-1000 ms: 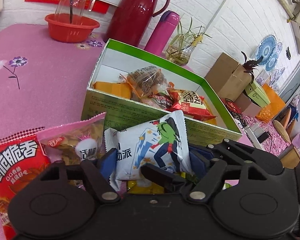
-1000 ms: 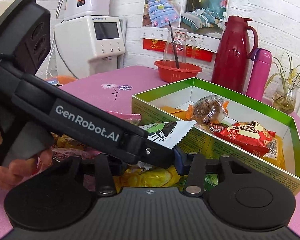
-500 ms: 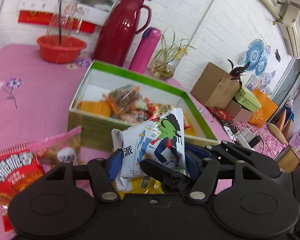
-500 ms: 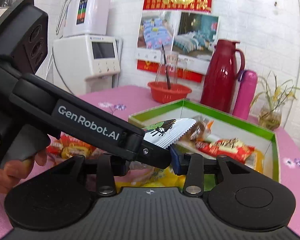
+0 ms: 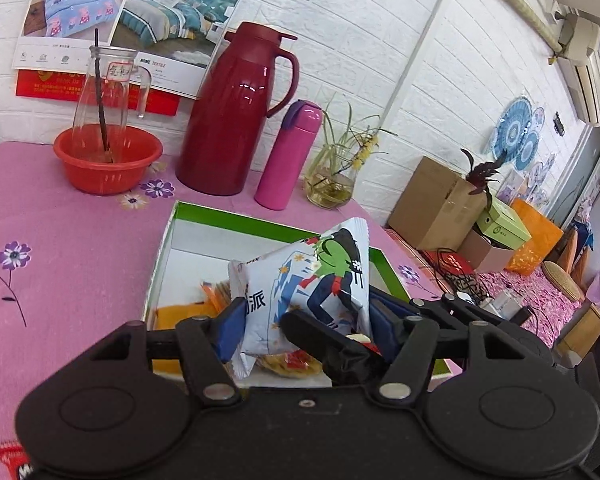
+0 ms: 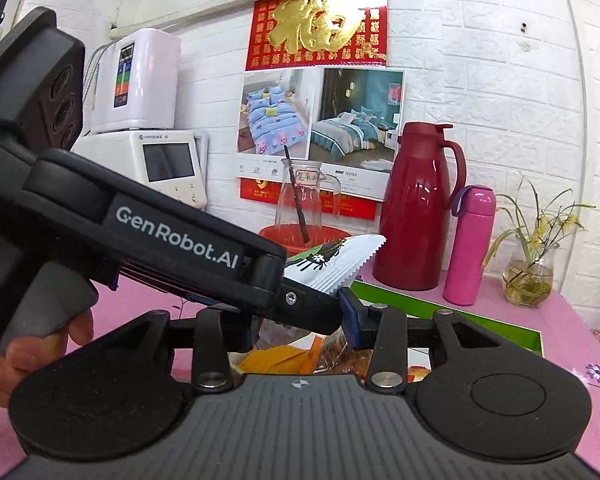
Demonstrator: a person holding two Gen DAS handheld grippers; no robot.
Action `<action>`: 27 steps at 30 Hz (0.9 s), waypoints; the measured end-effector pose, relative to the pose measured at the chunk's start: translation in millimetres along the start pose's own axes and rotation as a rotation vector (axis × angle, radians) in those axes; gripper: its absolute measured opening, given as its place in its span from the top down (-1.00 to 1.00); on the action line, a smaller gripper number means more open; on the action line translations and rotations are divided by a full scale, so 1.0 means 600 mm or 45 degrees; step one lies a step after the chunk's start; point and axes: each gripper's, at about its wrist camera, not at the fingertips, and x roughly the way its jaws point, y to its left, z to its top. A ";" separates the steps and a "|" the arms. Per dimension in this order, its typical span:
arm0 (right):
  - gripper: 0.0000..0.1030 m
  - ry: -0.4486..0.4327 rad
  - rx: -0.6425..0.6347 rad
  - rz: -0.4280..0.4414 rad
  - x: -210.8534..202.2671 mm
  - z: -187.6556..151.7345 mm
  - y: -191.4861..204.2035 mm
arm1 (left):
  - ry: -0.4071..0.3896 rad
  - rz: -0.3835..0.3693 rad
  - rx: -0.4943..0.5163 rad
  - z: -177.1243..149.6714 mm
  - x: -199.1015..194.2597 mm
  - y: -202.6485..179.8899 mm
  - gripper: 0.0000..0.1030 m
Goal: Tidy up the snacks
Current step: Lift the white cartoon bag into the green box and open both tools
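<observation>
Left wrist view: your left gripper (image 5: 306, 320) is clamping a white snack packet (image 5: 312, 280) between its blue pads, their squeeze having just tightened. You are carrying it above the near end of the green box (image 5: 260, 222), ready to drop in.

Right wrist view: your right gripper (image 6: 296, 322) is crossing under the left tool; whether its tongs are clamping anything, I cannot tell.

The left gripper (image 5: 306, 320) points a little downward, and its jaws, which have just been closing, press on a white snack packet (image 5: 300, 280) from both sides. The right gripper (image 6: 296, 322) crosses just beneath it, its jaws part-closed after narrowing; what they grip is hidden. A hand (image 6: 32, 344) wraps the left handle.
</observation>
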 end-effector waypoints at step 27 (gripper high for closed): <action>-1.00 0.128 0.065 -0.030 -0.061 -0.036 -0.002 | -0.003 0.105 -0.038 -0.068 -0.080 0.007 -1.00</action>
